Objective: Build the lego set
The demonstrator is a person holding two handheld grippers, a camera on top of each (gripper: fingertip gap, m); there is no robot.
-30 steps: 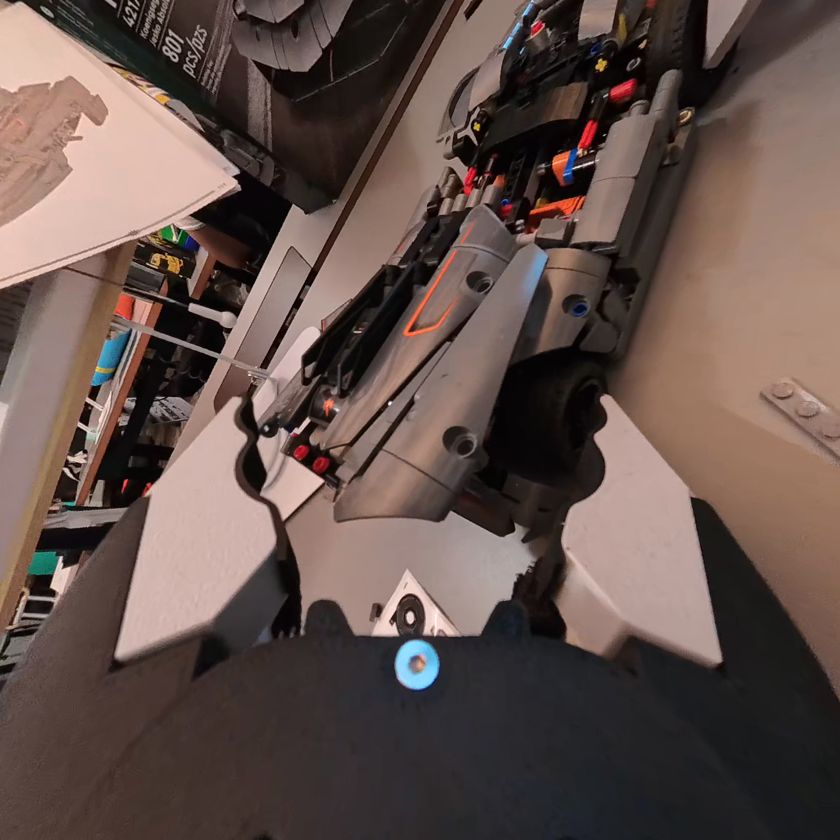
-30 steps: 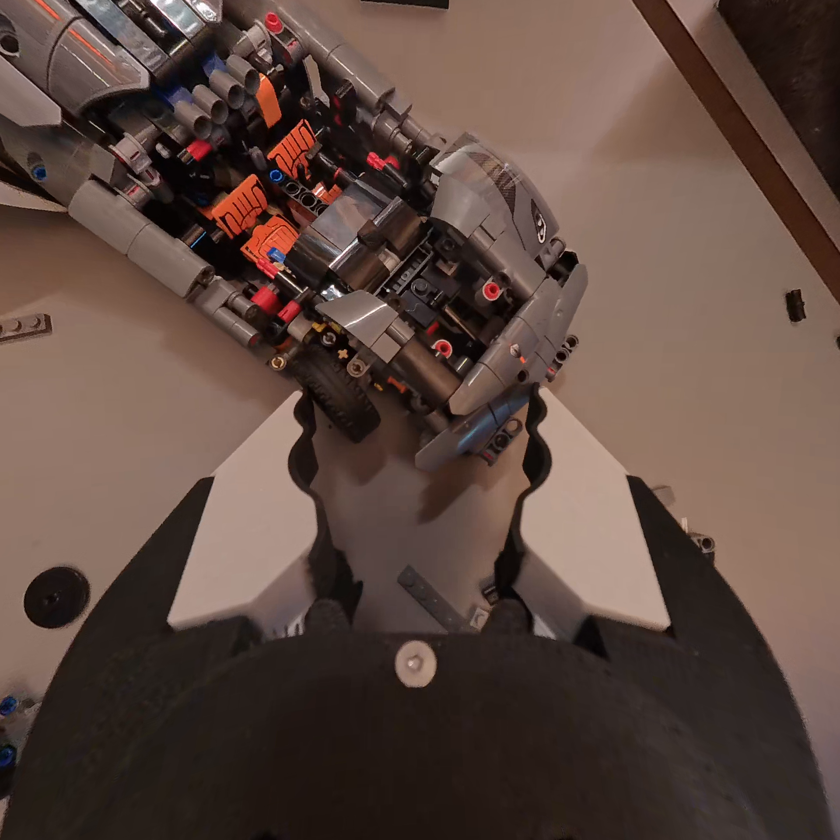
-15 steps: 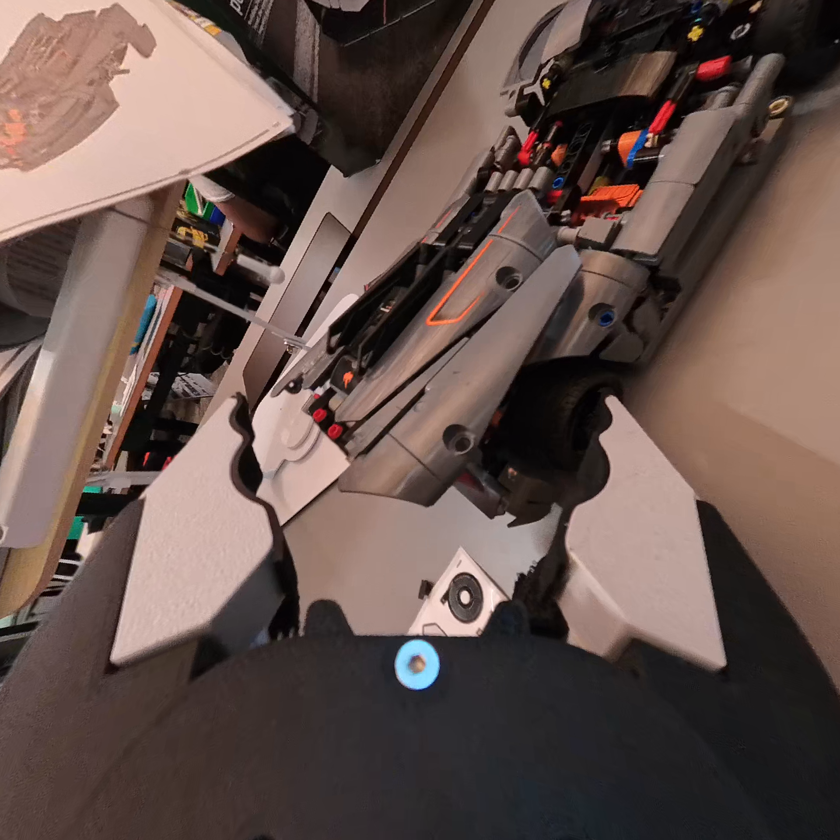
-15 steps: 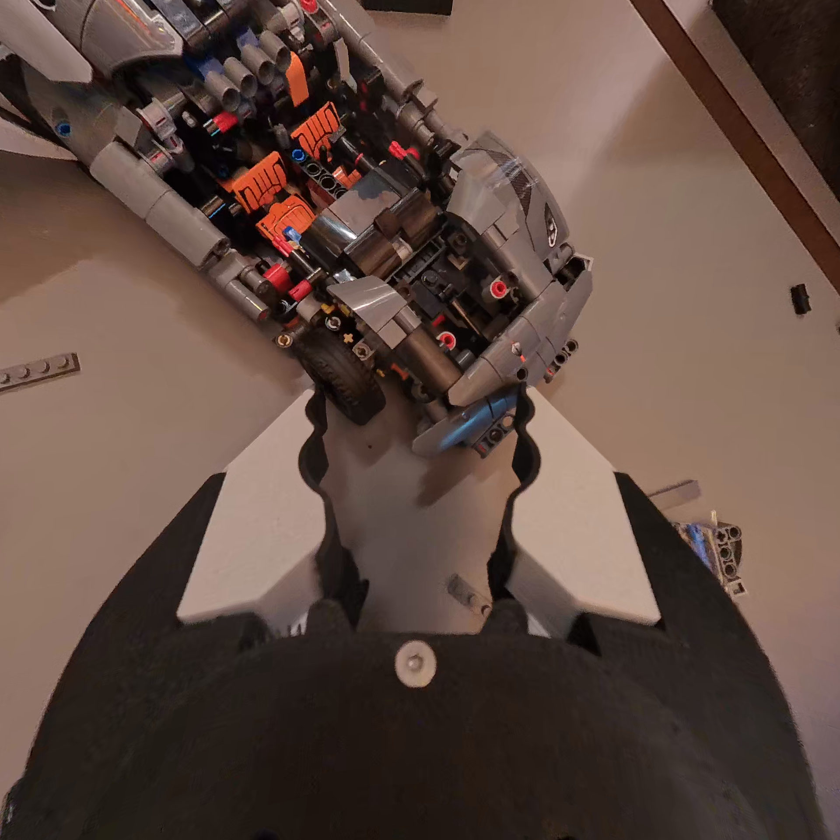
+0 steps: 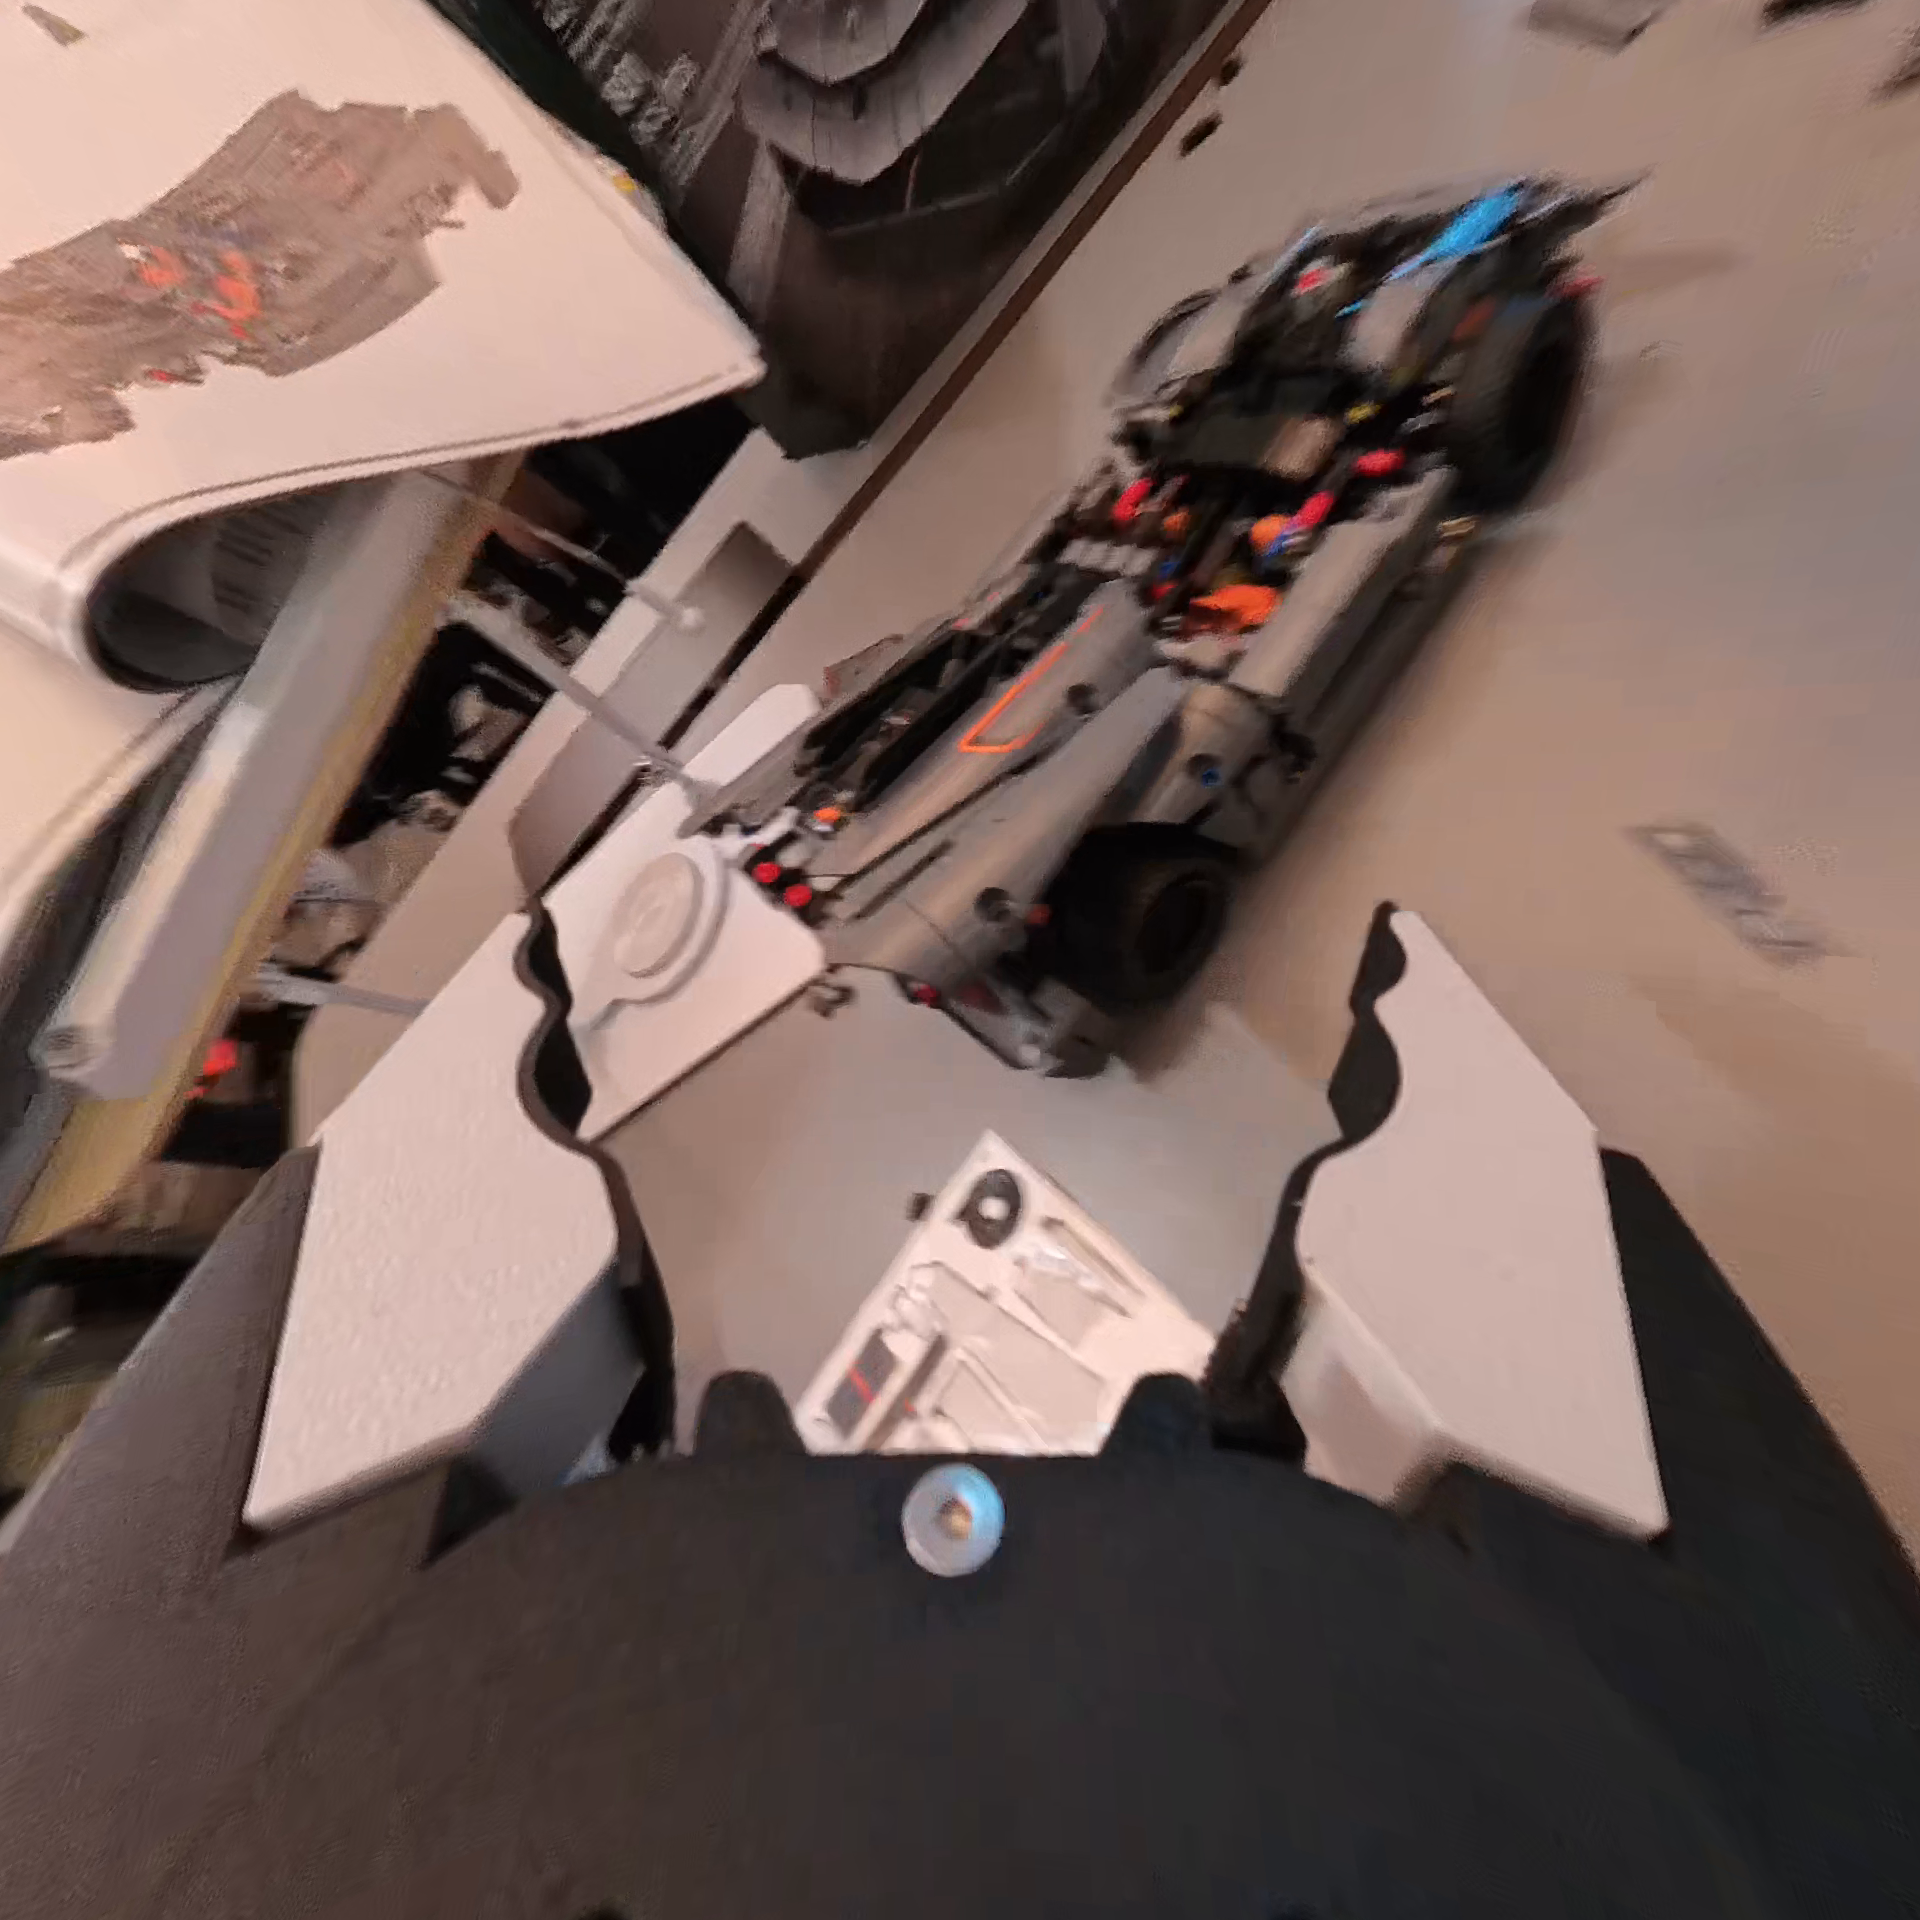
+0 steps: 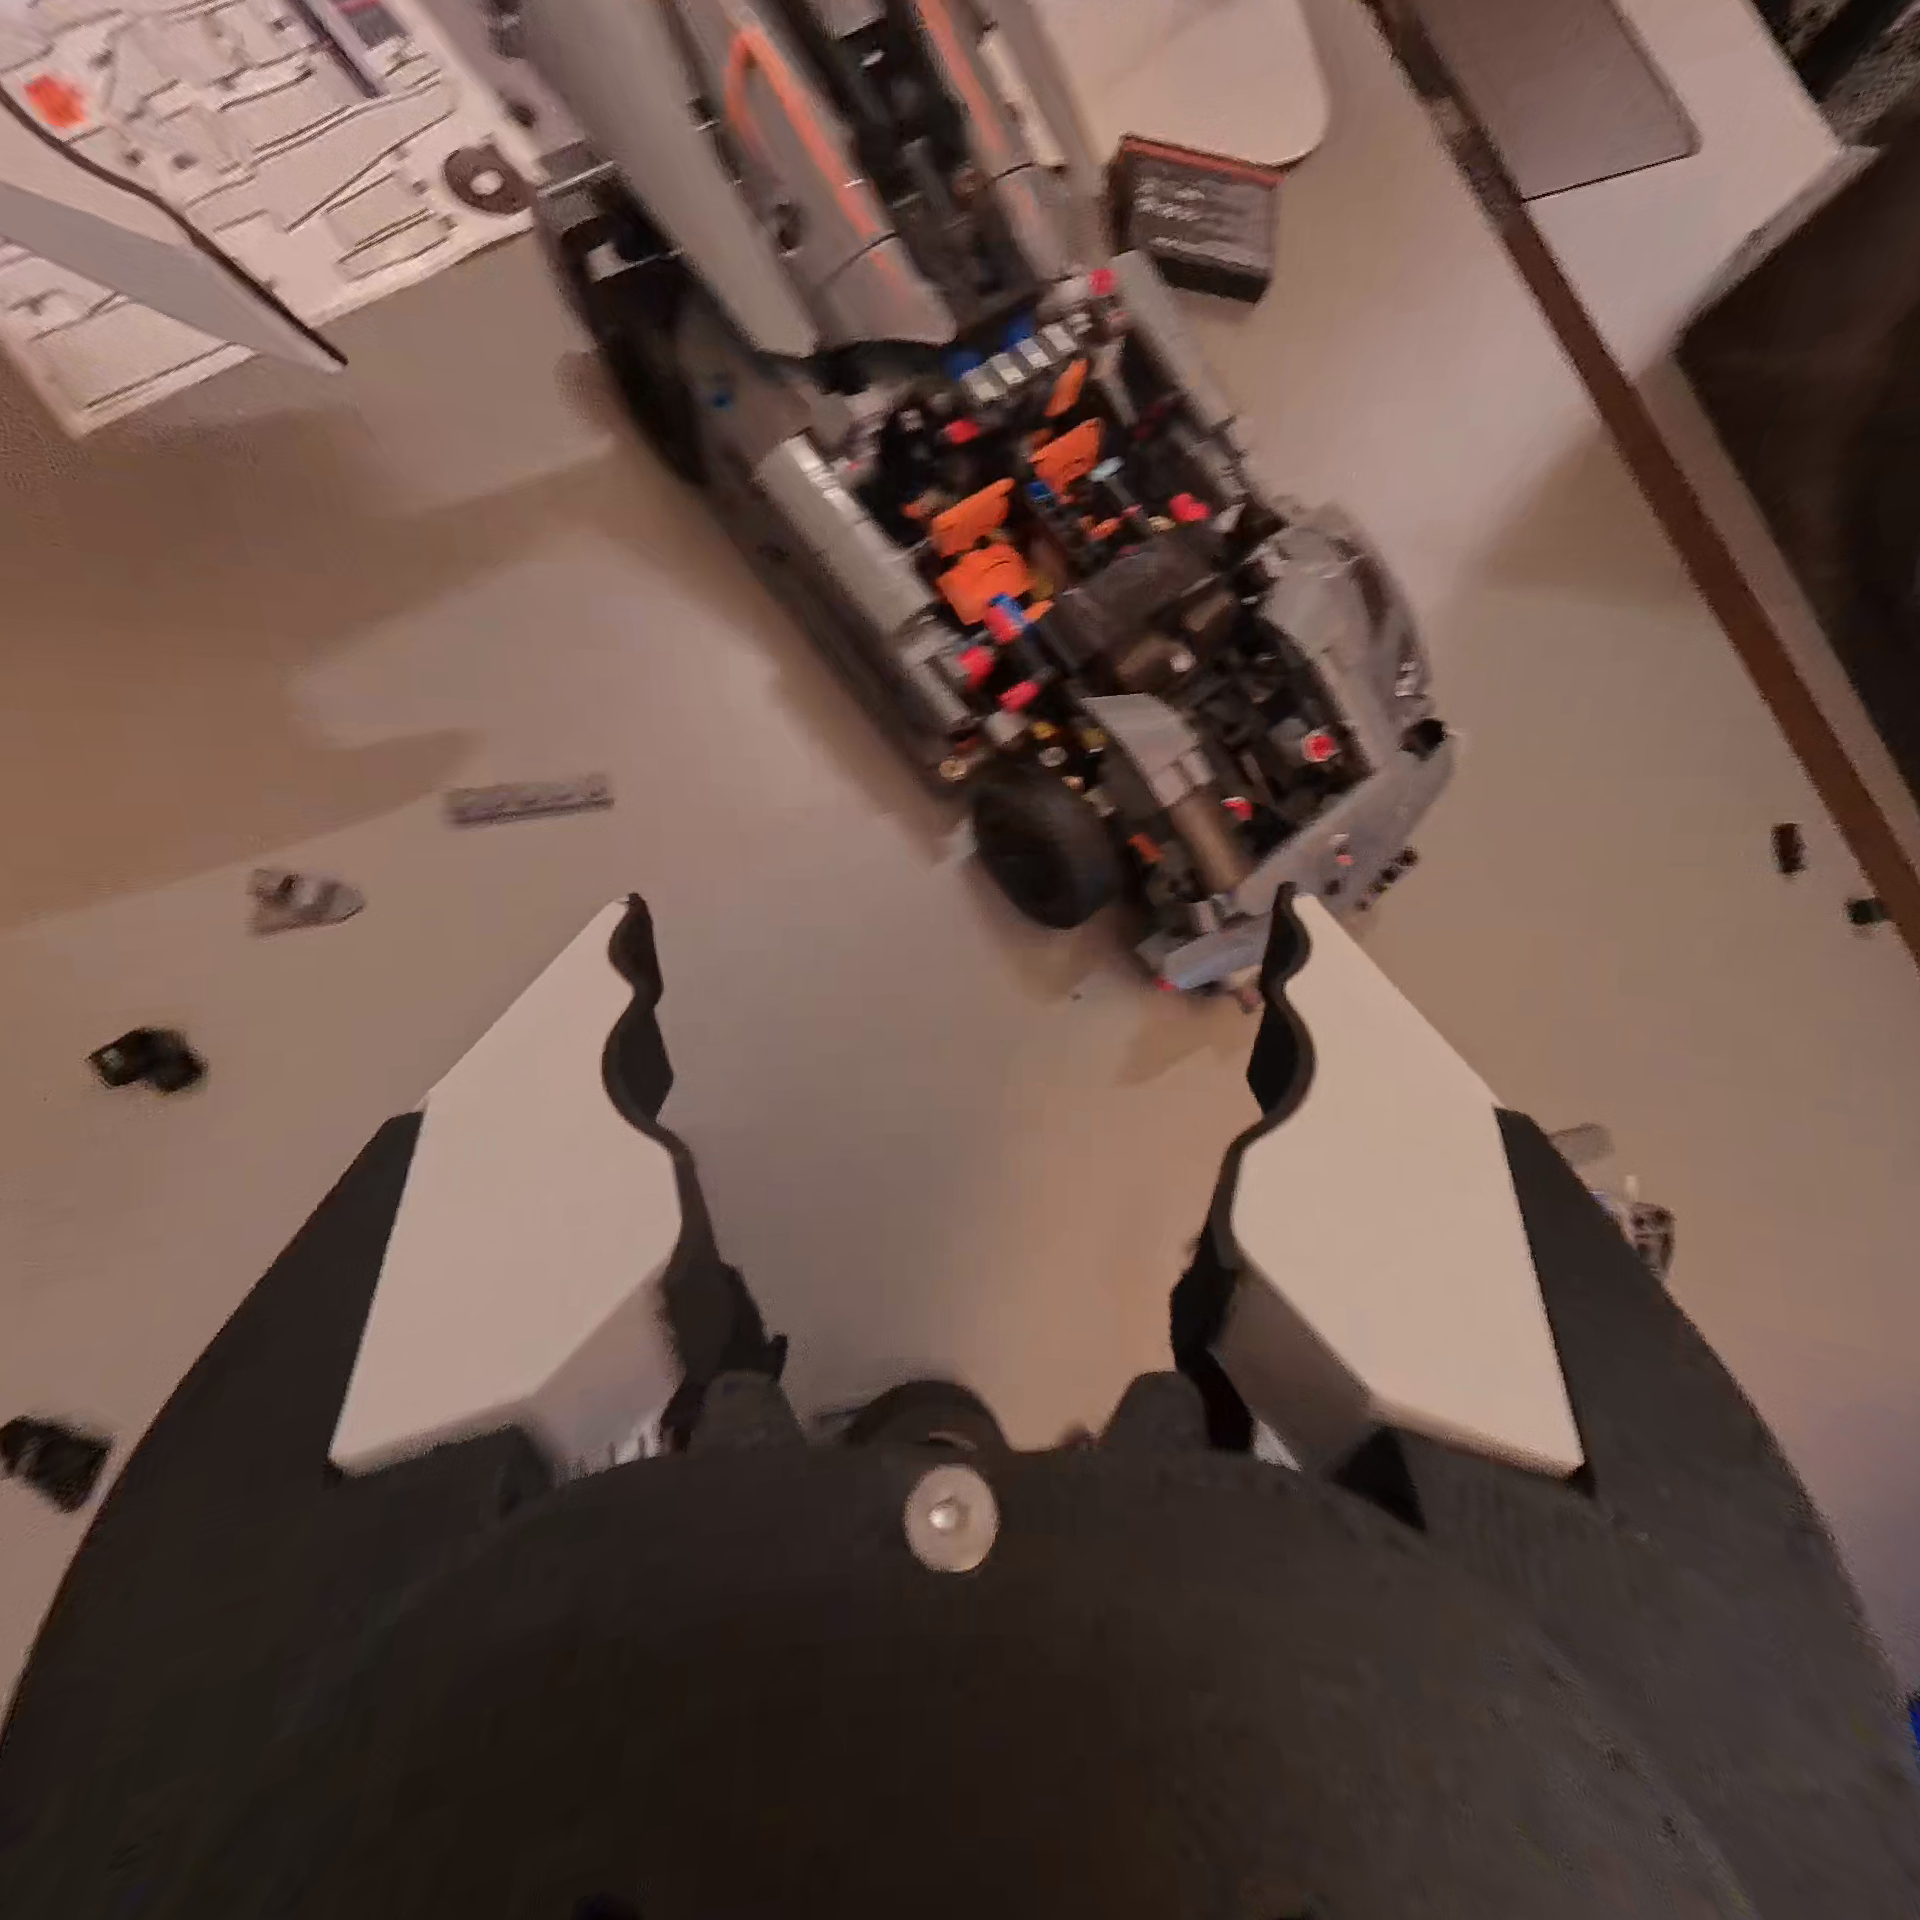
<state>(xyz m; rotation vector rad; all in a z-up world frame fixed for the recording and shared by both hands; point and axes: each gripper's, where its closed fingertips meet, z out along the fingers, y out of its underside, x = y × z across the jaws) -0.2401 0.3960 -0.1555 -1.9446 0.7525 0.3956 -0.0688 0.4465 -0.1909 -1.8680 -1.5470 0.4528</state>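
Two grippers, both spread wide and empty. Left gripper point(image 5: 961, 935) held above the table point(image 5: 1714, 623), its fingers point(image 5: 447, 1195) well short of the car point(image 5: 1174, 717), nothing between them but bare tabletop and a white sheet point(image 5: 997, 1309) with printed parts. Car lying ahead of the tips, on its wheels, grey shell with an orange outline, open middle full of red, orange and blue pieces; nearest black wheel point(image 5: 1153, 914) just beyond the gap. Right gripper point(image 6: 961, 914) likewise released, over bare table, right fingertip point(image 6: 1288, 935) seen just beside the car's point(image 6: 1039, 540) grey end corner, contact not clear through the blur. Small wheel point(image 6: 1049, 862) just ahead of the gap. Loose pieces scattered left of the right gripper: grey plate point(image 6: 530, 800), grey bit point(image 6: 301, 899), black bit point(image 6: 145, 1060). Instruction sheet point(image 6: 260, 135) at upper left, small dark box point(image 6: 1195, 218) beside the car. No container with contents discernible. Open booklet point(image 5: 312, 260) and dark set box point(image 5: 883, 156) at the left view's top.
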